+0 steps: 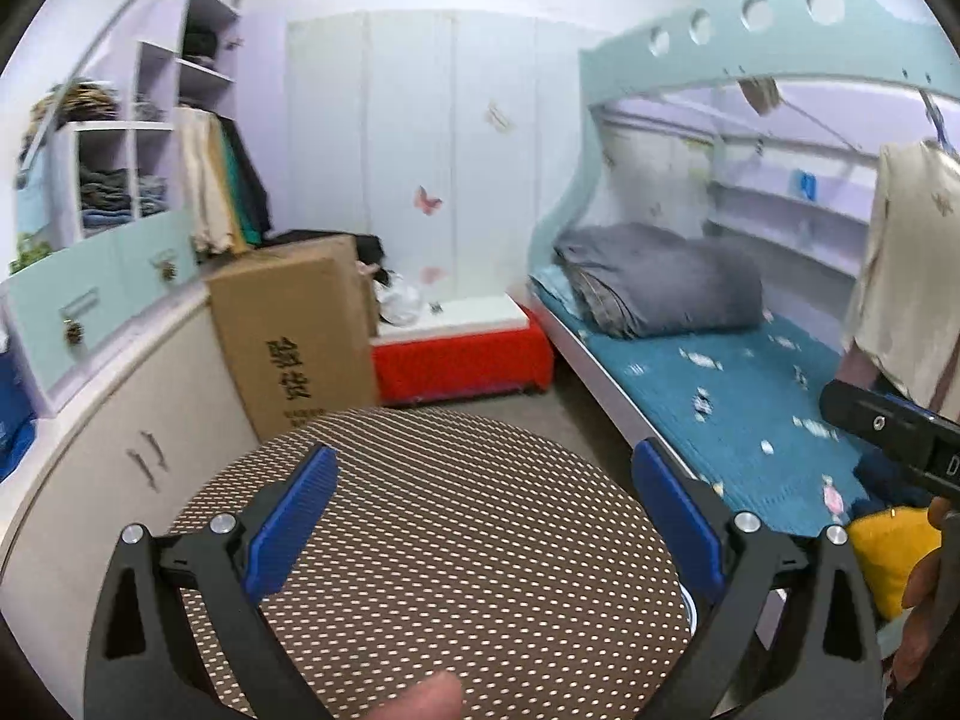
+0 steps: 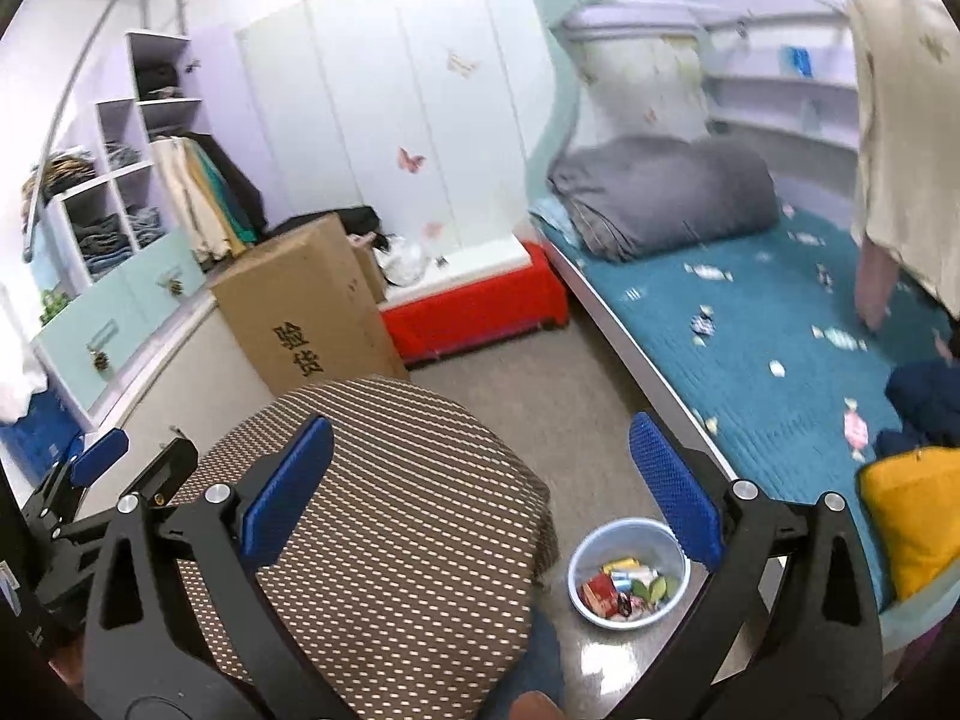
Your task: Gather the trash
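Note:
My left gripper (image 1: pixel 483 480) hangs open over a round brown dotted table (image 1: pixel 456 588), nothing between its blue pads. My right gripper (image 2: pixel 480 456) is open too, above the same table (image 2: pixel 384 540) and the floor beside it. A light-blue bowl (image 2: pixel 627 581) on the floor by the bed holds several wrappers and scraps of trash. Small wrappers (image 2: pixel 702 324) lie scattered on the teal bedsheet (image 2: pixel 768 330); the same wrappers (image 1: pixel 699 403) show in the left wrist view. The right gripper's body (image 1: pixel 888 426) shows at the right edge of the left view, and the left gripper's finger (image 2: pixel 99 456) at lower left of the right view.
A cardboard box (image 2: pixel 306 306) and a red bench (image 2: pixel 480 306) stand past the table, against white wardrobe doors. A folded grey duvet (image 2: pixel 660 192) and a yellow cushion (image 2: pixel 918 516) lie on the bunk bed. Drawers and shelves line the left wall. Grey floor (image 2: pixel 540 396) shows between table and bed.

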Motion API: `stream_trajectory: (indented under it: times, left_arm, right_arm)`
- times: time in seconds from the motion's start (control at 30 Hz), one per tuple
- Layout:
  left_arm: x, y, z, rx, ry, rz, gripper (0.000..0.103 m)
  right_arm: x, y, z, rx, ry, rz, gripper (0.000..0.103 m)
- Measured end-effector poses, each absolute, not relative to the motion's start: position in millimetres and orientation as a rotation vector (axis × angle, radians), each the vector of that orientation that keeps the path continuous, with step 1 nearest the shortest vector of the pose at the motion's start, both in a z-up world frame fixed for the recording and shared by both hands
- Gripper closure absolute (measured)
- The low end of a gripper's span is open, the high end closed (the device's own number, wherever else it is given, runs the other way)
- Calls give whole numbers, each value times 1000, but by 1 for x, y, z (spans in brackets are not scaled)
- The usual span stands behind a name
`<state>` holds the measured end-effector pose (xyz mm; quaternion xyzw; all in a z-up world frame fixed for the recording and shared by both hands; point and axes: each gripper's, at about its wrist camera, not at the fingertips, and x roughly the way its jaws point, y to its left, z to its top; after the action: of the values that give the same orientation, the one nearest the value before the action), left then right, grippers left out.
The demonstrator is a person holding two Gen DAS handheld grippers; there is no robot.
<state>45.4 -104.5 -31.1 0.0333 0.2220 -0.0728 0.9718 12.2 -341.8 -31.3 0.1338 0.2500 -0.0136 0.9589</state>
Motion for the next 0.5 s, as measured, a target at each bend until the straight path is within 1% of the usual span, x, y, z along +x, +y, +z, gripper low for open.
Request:
stream_trajectory:
  times: [0.23, 0.5]
  left_arm:
    - [12, -71, -3, 7, 358, -78, 5]
    - [-9, -64, 11, -36, 308, -62, 5]
  right_arm:
    - [-3, -308, -1, 189, 439, -18, 6]
    - [-20, -289, 21, 138, 362, -27, 6]
